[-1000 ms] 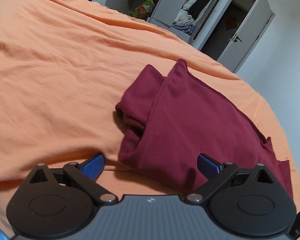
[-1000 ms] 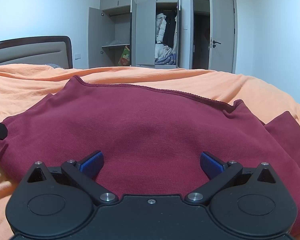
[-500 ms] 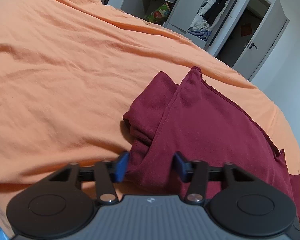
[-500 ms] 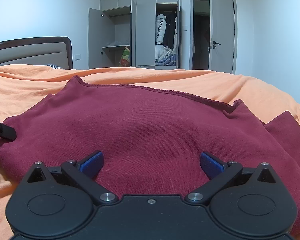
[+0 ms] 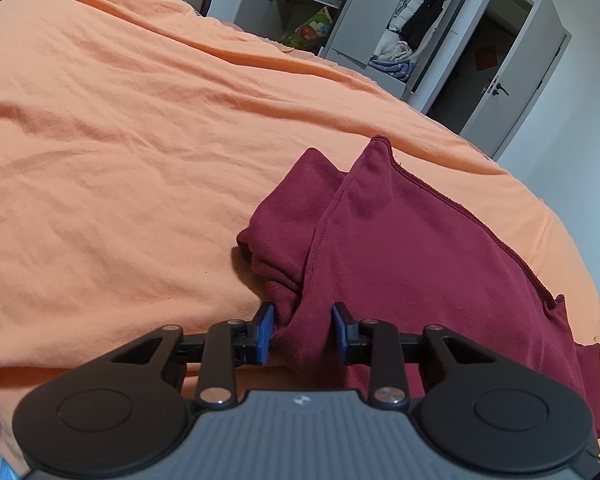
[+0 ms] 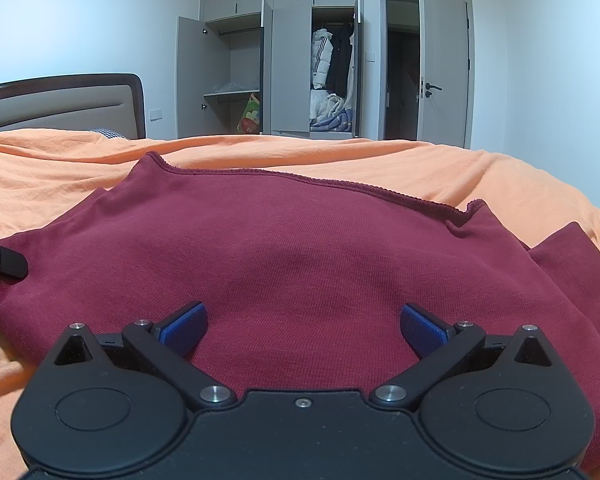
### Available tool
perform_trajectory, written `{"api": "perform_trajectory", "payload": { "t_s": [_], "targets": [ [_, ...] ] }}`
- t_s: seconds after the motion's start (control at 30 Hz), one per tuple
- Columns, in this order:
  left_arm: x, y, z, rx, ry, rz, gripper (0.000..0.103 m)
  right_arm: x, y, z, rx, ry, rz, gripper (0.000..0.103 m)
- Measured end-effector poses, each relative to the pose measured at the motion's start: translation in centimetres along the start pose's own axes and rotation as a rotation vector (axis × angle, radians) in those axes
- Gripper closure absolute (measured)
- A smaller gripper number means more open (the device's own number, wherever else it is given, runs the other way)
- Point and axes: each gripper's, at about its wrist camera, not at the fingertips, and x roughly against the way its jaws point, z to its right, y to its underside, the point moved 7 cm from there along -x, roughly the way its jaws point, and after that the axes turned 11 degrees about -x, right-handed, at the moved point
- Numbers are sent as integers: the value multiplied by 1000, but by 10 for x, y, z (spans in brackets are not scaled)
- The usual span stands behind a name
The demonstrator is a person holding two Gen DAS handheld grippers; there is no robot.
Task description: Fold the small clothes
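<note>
A dark red garment [image 5: 412, 248] lies partly folded on the orange bed cover [image 5: 120, 160]. My left gripper [image 5: 303, 330] is shut on the garment's near left corner, with bunched cloth between its blue pads. In the right wrist view the same garment [image 6: 300, 248] spreads wide in front of me. My right gripper [image 6: 302, 326] stands open just above the garment's near edge, with nothing pinched between its fingers. A black part of the left gripper [image 6: 2, 258] shows at the far left edge of that view.
The orange bed cover [image 6: 420, 164] stretches left and ahead of the garment. A padded headboard [image 6: 60, 106] stands at the back left. Beyond the bed are an open grey wardrobe [image 6: 284, 64] with hanging clothes and an open door [image 6: 444, 68].
My left gripper has closed from wide open onto the garment's left corner and shifted slightly right. My right gripper has stayed open and still.
</note>
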Motion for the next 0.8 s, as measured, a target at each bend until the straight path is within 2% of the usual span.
{"api": "perform_trajectory", "payload": {
  "t_s": [0.8],
  "targets": [
    [10, -4, 10, -69, 5, 27, 83, -2, -1, -2, -4, -2, 7, 0]
  ]
}}
